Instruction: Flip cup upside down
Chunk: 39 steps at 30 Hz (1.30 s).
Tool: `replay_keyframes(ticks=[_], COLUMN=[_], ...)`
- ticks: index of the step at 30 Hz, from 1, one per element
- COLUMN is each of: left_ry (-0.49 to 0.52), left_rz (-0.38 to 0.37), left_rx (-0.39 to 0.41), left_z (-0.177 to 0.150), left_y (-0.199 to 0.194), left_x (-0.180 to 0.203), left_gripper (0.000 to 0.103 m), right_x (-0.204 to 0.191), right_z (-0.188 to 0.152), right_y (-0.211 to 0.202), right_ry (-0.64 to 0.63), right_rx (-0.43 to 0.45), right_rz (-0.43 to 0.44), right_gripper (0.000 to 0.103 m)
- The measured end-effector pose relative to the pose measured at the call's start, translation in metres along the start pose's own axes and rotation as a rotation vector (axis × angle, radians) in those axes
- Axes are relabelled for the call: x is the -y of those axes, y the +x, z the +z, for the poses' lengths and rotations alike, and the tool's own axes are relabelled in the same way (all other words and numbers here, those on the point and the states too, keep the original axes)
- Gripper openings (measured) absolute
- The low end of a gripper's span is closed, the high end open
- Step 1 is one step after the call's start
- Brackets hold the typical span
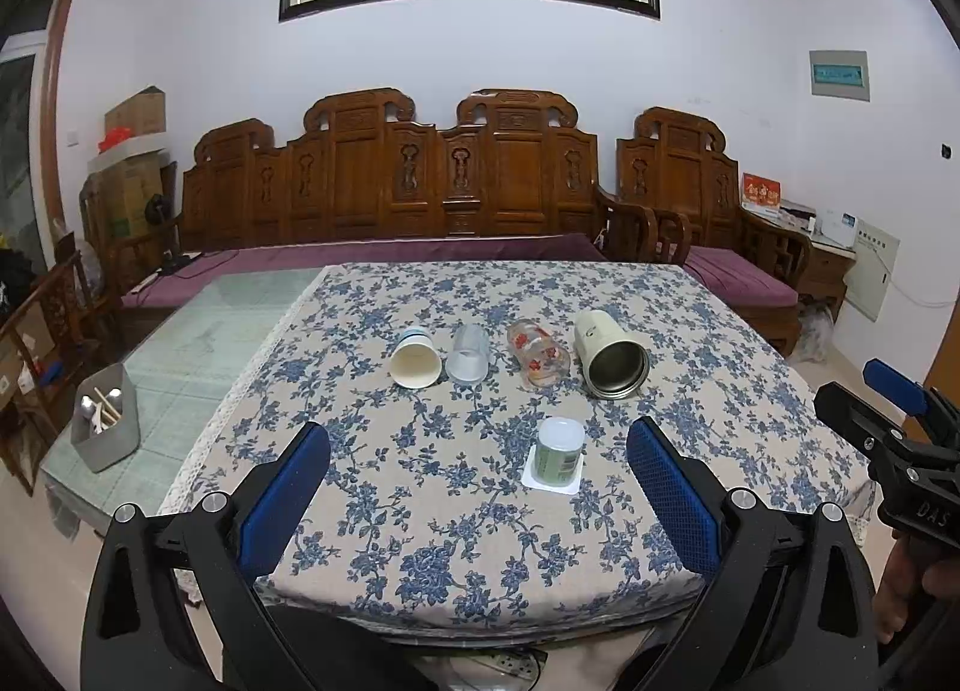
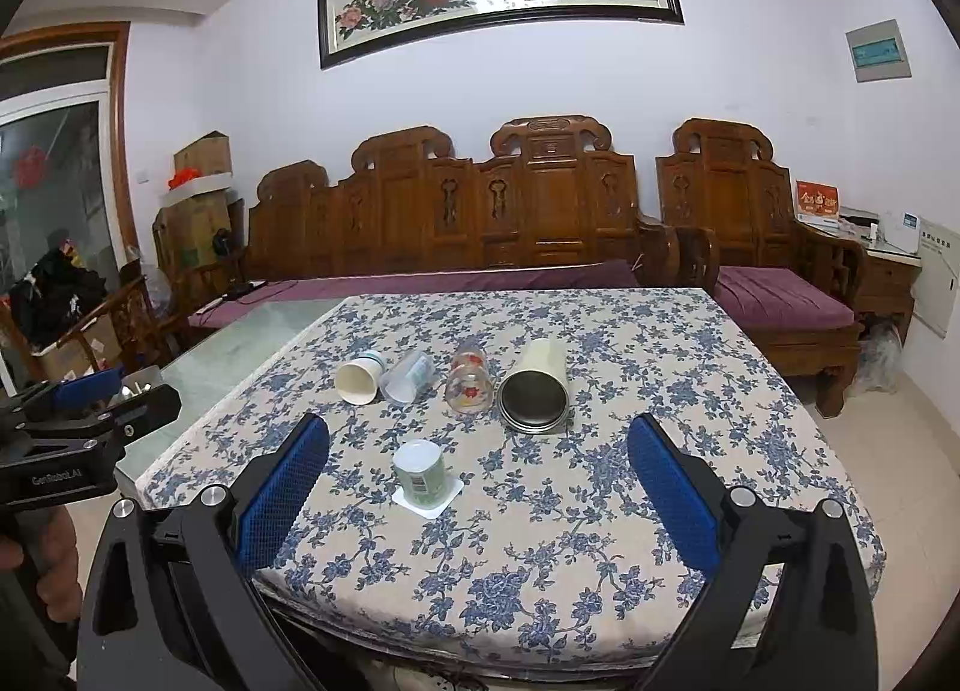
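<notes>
Blue-padded left gripper [image 1: 478, 454] and right gripper [image 2: 478, 451] hover, fingers spread.

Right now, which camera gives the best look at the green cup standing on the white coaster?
The right wrist view shows the green cup best: it appears larger, with its white top and green printed side clear, standing on the white coaster. The left wrist view shows the same cup smaller, between the open left gripper fingers.

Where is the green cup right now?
In both views the green cup stands upside down on a white coaster near the table's front, closer to the camera than the row of four cups lying on their sides.
</notes>
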<state>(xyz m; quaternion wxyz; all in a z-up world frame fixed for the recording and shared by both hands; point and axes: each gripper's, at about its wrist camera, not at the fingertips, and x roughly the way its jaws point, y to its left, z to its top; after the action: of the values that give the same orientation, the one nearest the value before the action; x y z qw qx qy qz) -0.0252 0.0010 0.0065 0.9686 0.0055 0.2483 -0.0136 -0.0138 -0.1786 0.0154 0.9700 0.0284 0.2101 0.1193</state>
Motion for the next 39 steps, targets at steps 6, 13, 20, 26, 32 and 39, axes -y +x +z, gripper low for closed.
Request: replay_keyframes(ticks=[6, 13, 20, 26, 32, 39], left_ry=[-0.001, 0.001, 0.003, 0.004, 0.007, 0.007], left_rz=[0.001, 0.0, 0.002, 0.002, 0.001, 0.0], left_rx=[0.001, 0.005, 0.008, 0.009, 0.012, 0.018], left_z=[0.0, 0.0003, 0.0016, 0.0018, 0.0039, 0.0059], left_y=[0.0, 0.0003, 0.0, -0.0004, -0.0015, -0.003], left_x=[0.0002, -0.0006, -0.0015, -0.0009, -0.0009, -0.0008], left_gripper=[0.095, 0.095, 0.095, 0.095, 0.095, 0.095], right_x=[-0.0003, -0.0002, -0.0006, 0.0, 0.0003, 0.0004], right_z=[-0.0005, -0.0005, -0.0013, -0.0019, -0.003, -0.0046], right_y=[-0.0001, -0.0001, 0.0013, 0.0016, 0.0033, 0.0039], right_ry=[-0.002, -0.002, 0.0, 0.002, 0.003, 0.01], right_rx=[0.0, 0.002, 0.004, 0.007, 0.007, 0.006], right_rz=[-0.002, -0.002, -0.006, -0.008, -0.012, -0.013], right_gripper=[0.1, 0.1, 0.1, 0.1, 0.1, 0.1])
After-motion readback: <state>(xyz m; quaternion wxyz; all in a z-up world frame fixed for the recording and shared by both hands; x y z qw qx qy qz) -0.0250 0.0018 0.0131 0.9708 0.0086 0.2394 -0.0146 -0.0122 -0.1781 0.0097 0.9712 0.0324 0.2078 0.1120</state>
